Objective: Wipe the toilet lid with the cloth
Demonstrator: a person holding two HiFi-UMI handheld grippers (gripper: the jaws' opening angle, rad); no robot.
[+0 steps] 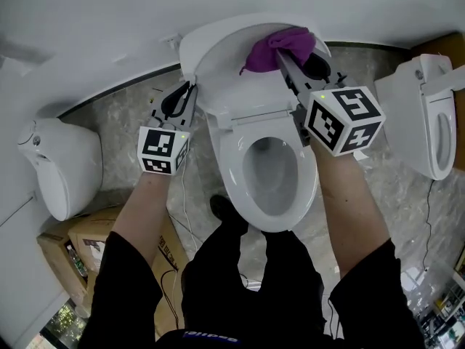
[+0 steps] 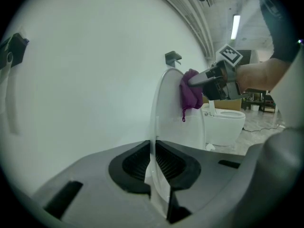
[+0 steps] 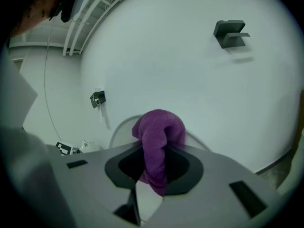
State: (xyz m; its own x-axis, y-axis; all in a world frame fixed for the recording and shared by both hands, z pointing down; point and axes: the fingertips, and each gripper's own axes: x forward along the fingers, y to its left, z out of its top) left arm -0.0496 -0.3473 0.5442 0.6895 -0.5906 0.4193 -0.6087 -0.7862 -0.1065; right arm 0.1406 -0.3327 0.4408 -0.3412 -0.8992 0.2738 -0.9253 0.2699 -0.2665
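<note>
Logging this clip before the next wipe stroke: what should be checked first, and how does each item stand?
1. Cloth gripped: ok. The right gripper is shut on the cloth.
2. Cloth on lid: ok. It presses against the upper part of the raised lid.
3. Lid steadied: ok. The left gripper is clamped on the lid's side edge.
4. Path for the stroke: ok. The lid's face below the cloth is bare.
5. Loose cloth: not ok. A tail hangs free under the right gripper's jaws.
6. Cloth damp or clean: cannot tell.
</note>
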